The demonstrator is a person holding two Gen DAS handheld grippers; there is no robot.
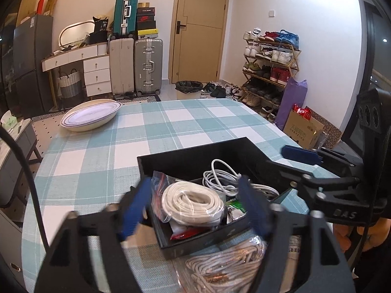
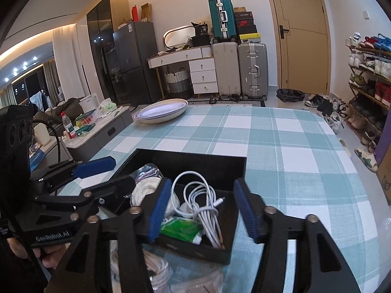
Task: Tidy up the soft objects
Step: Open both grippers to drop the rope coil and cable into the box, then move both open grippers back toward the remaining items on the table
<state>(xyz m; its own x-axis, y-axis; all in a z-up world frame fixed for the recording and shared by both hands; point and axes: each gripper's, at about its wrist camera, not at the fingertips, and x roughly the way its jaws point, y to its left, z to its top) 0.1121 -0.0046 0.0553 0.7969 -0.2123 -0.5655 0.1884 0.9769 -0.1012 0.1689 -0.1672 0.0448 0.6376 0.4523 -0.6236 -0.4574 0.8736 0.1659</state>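
1. Cables: bagged white coil (image 1: 193, 201) and loose charger cord (image 2: 202, 200) sit in black tray (image 1: 195, 156), lower centre, on checked desk (image 1: 151, 127).
2. Left tool (image 1: 193, 207) and right tool (image 2: 204, 207) gape, gripping nothing.
3. Risk: bagged rope (image 1: 227, 266), still outside, could slip from pads.

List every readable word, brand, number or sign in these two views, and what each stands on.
"GenRobot.AI": on the left gripper body, right wrist view.
"DAS": on the right gripper body, left wrist view; partly readable.
Nike swoosh: on a shoebox in the stack beside the teal suitcase.
"36": on the black bag on the dresser; uncertain.
Print on the cardboard box and green packet: too blurred.
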